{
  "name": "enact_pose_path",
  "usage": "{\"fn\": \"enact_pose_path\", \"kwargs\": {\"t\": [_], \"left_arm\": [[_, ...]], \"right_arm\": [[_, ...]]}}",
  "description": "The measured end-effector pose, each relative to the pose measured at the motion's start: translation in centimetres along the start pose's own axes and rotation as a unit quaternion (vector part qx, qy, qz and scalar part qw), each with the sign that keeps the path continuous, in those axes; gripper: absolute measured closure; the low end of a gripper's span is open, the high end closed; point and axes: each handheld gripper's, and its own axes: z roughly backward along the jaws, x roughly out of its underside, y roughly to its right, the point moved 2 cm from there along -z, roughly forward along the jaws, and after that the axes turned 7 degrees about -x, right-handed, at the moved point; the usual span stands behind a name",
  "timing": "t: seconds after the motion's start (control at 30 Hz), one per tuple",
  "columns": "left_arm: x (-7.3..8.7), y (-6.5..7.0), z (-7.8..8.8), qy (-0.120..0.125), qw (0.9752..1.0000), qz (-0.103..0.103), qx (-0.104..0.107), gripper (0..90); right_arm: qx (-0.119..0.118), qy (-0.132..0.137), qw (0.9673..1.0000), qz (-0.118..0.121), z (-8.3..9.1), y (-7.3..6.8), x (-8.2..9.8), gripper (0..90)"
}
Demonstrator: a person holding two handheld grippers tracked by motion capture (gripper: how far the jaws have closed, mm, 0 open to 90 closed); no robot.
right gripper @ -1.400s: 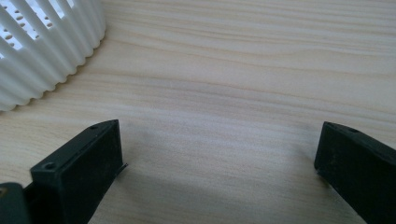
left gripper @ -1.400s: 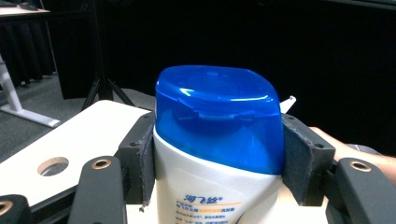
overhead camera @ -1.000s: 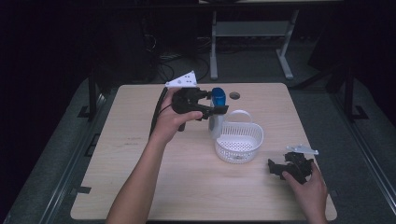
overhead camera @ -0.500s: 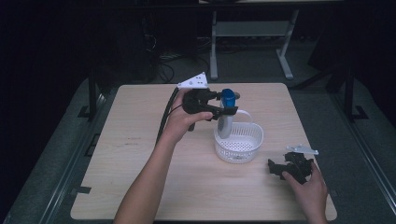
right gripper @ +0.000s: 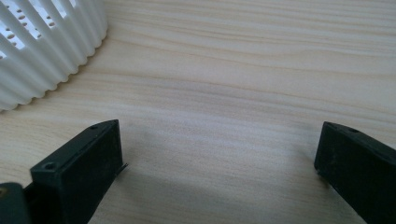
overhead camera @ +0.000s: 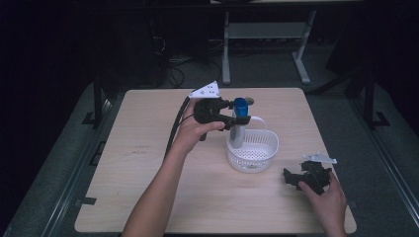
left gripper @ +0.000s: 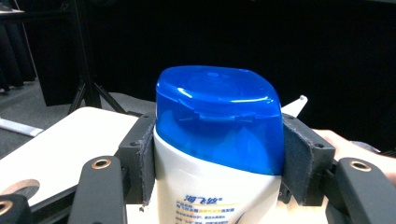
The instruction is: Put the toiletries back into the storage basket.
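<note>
Table (overhead camera: 148, 187) – light wood, rounded corners, dark floor around it. A round dark hole (overhead camera: 248, 100) sits near its far edge, just behind the bottle.

Basket (overhead camera: 253, 154) – white, round, ribbed wall with perforated bottom, thin white handle arching over the far side. It stands right of table centre. In the right gripper view its ribbed wall (right gripper: 46, 51) fills the top-left corner, near that gripper.

Left gripper (overhead camera: 236, 118) – black, grey 3-cornered plate on top, cable trailing down along the forearm. Held level above the table, jaws pointing toward the basket. Its 2 jaws are clamped on the bottle, pads (left gripper: 306, 161) pressing both sides just under the cap.

Bottle (overhead camera: 238, 129) – white body, blue cap (left gripper: 219, 116), printed label low on the front. Upright, gripped at the neck, its lower end down inside the basket at the far-left rim. Whether it touches the basket bottom – cannot tell.

Right gripper (overhead camera: 292, 177) – black, resting on the table near the right edge, hand on it, well apart from the bottle. Jaws spread wide, only bare wood between them.
</note>
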Motion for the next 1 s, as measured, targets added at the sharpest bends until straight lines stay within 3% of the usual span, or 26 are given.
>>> {"fn": "enact_pose_path", "kwargs": {"t": [1.0], "left_arm": [[4.7,-0.4,-1.8,-0.025,0.9996,0.012,0.004,37.3]], "right_arm": [[0.000,0.000,1.0000,0.001,0.0,0.0,0.0,0.4]]}}
